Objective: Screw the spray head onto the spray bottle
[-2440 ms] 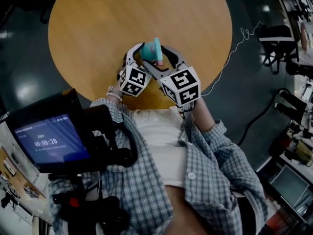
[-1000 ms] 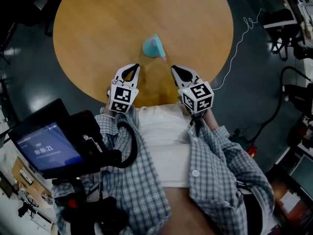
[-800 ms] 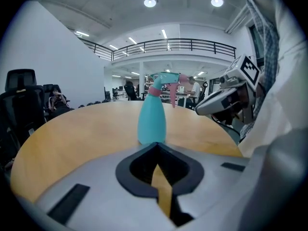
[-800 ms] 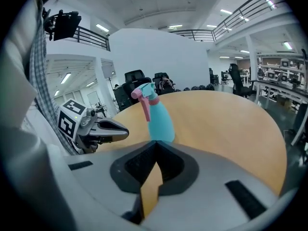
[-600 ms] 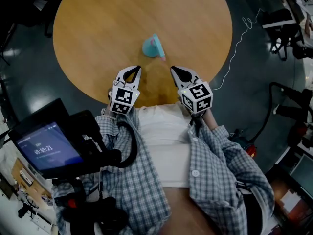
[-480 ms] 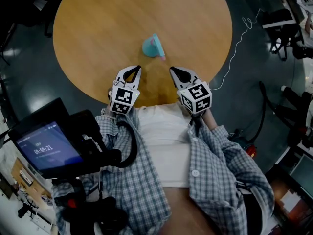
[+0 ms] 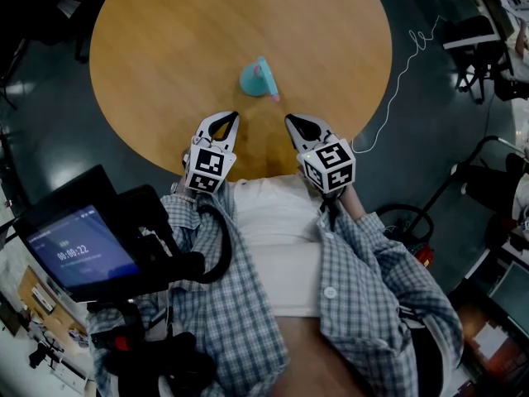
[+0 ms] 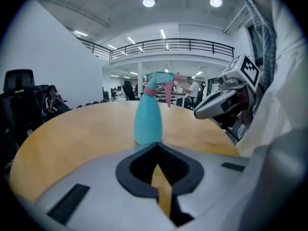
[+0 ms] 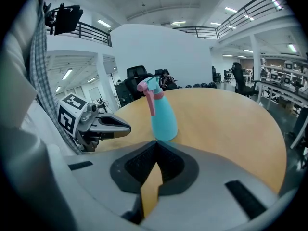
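Observation:
A teal spray bottle (image 7: 258,78) with its teal and pink spray head on top stands upright on the round wooden table (image 7: 165,48). The same bottle (image 8: 147,120) rises just beyond my left jaws, and the bottle (image 9: 163,117) shows its pink trigger (image 9: 148,99) in the right gripper view. My left gripper (image 7: 226,117) rests near the table's front edge, shut and empty. To its right my right gripper (image 7: 290,120) is likewise shut with nothing in it. Both are short of the bottle and apart from it.
The right gripper (image 8: 226,100) shows in the left gripper view, and the left gripper (image 9: 98,121) in the right gripper view. A handset with a lit screen (image 7: 78,246) sits at the person's left side. A thin cable (image 7: 397,81) and black chairs (image 7: 471,64) stand on the dark floor to the right.
Since 2.4 s ago both grippers have let go of the bottle and drawn back toward the person. Over the last second nothing has visibly moved.

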`<state>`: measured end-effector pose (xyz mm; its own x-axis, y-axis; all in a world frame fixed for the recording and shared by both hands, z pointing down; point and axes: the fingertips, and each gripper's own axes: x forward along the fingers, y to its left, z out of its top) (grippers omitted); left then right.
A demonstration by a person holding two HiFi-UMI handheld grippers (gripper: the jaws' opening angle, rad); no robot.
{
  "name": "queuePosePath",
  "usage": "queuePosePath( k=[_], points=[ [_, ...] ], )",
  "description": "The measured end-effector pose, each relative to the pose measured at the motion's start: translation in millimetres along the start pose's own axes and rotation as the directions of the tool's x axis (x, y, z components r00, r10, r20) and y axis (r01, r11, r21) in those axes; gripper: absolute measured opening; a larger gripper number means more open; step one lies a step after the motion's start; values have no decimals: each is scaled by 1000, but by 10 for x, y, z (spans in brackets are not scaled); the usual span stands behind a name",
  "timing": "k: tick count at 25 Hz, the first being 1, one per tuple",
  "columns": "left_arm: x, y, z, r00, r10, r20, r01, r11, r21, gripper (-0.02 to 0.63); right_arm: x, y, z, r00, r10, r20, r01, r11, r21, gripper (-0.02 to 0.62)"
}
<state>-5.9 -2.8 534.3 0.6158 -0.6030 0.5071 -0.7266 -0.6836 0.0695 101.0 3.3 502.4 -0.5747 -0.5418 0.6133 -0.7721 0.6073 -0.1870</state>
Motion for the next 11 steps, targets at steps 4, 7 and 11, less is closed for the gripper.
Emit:
queuePosePath(
  k=[4,7,11],
  points=[
    [4,-1,-8,1000,-1,-8,1,1000,1,6,16,12,-6,1000,9,-5,-9,1000,0,-6],
    [23,-12,-22,1000,-3,-11,3,1000,0,6,21,14,-10,1000,21,-8,-21,1000,2,-6],
    [32,-48,-26,1000,-8,-18,8,1000,4,6,24,18,-36,999,29,-18,-29,1000,-4,-5]
  ],
)
